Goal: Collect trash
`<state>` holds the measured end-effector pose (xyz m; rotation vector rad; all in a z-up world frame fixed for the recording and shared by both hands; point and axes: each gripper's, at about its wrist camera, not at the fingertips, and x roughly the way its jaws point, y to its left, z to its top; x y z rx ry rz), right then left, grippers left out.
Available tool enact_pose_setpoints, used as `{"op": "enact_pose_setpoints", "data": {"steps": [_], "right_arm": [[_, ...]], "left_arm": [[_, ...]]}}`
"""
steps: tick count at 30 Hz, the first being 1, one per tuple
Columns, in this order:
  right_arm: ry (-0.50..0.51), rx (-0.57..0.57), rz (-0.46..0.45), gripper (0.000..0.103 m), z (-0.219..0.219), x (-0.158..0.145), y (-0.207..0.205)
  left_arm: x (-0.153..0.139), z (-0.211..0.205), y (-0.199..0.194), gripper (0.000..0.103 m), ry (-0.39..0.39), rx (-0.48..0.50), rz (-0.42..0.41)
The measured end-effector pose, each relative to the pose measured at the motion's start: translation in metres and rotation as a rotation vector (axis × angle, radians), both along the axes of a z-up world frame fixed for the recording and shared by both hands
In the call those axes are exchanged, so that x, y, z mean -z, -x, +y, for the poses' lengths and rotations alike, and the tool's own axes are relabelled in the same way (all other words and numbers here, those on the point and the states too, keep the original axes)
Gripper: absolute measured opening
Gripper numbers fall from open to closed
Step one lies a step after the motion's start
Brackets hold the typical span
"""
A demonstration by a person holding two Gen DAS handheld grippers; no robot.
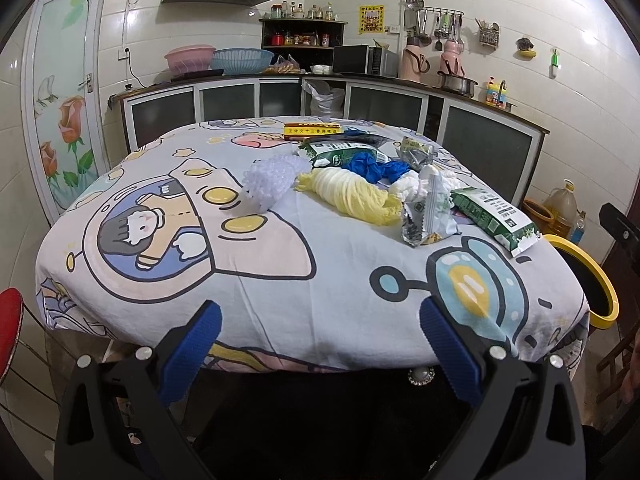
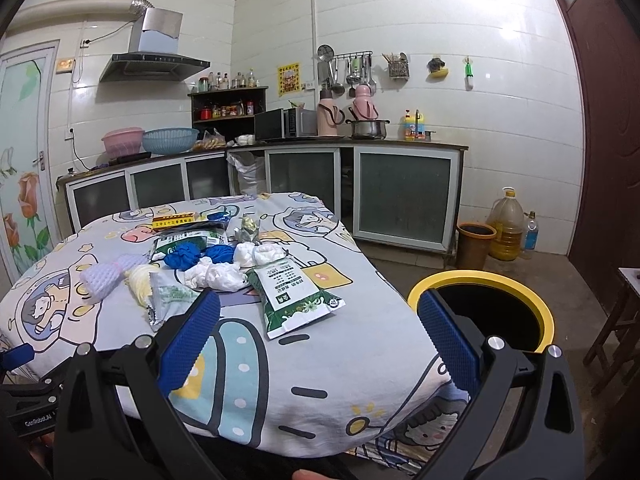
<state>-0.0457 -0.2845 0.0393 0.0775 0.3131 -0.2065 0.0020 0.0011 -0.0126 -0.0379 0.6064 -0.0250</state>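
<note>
Trash lies in a heap on the cartoon-print tablecloth (image 1: 280, 280): a white foam net (image 1: 272, 178), a yellow crumpled bag (image 1: 352, 196), blue gloves (image 1: 376, 168), white tissue wads (image 2: 224, 276), a silver wrapper (image 1: 424, 220), green packets (image 1: 496, 216) (image 2: 292, 296) and a yellow box (image 1: 312, 130). A yellow-rimmed black bin (image 2: 484, 312) stands beside the table's right edge. My left gripper (image 1: 320, 344) is open and empty at the near table edge. My right gripper (image 2: 320, 336) is open and empty, in front of the green packet, between table and bin.
Kitchen counter with cabinets (image 2: 404, 196) runs along the back wall. A brown bucket (image 2: 476, 244) and oil jug (image 2: 506, 224) stand on the floor at right. A wooden stool (image 2: 616, 320) is far right, a red stool (image 1: 10, 328) at left.
</note>
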Motion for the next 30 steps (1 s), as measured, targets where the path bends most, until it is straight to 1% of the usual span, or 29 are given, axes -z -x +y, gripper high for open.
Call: {"op": "enact_pose_setpoints", "data": {"steps": [30], "right_arm": [[0.006,-0.017,0.017,0.096,0.0021,0.0022,-0.0002]], "left_arm": [[-0.0018,-0.0020,0.0023,0.096,-0.002,0.010,-0.005]]}}
